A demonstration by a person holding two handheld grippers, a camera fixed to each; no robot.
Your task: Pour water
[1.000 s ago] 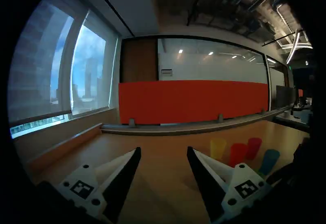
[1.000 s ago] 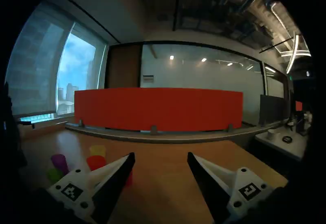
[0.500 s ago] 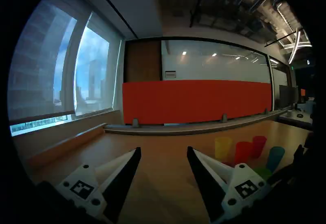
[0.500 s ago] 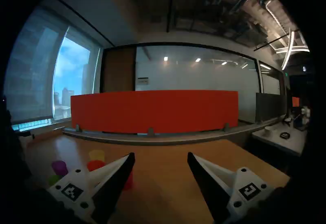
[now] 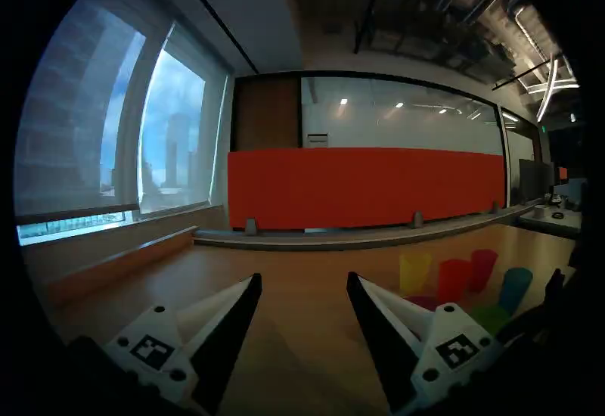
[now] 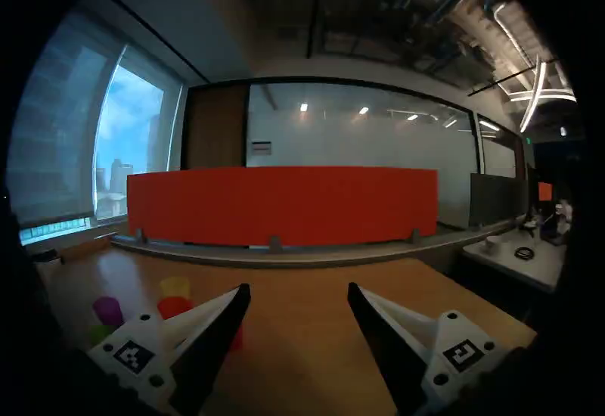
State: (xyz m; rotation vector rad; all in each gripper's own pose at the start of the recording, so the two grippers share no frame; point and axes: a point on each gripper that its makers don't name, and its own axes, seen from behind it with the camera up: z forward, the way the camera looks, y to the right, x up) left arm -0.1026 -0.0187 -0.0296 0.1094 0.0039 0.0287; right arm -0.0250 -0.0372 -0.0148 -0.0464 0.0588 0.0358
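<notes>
Several coloured plastic cups stand in a cluster on the wooden table (image 5: 302, 302). In the left gripper view I see a yellow cup (image 5: 414, 271), an orange-red cup (image 5: 454, 280), a red cup (image 5: 482, 266), a blue cup (image 5: 516, 287) and a green one (image 5: 490, 315), all to the right of my left gripper (image 5: 302, 284), which is open and holds nothing. In the right gripper view a yellow cup (image 6: 175, 287), an orange-red cup (image 6: 173, 305), a purple cup (image 6: 107, 309) and a green one (image 6: 99, 333) stand at lower left, partly behind the left finger of my open, empty right gripper (image 6: 297, 293).
An orange-red divider panel (image 5: 363, 187) runs along the table's far edge on a grey rail. Large windows (image 5: 113, 144) line the left wall, with a wooden ledge (image 5: 113, 265) below. Another desk (image 6: 522, 253) with small objects stands to the right.
Both views have drifted slightly; the cups sit a little farther right in the left gripper view and a little farther left in the right gripper view. Both grippers stay open.
</notes>
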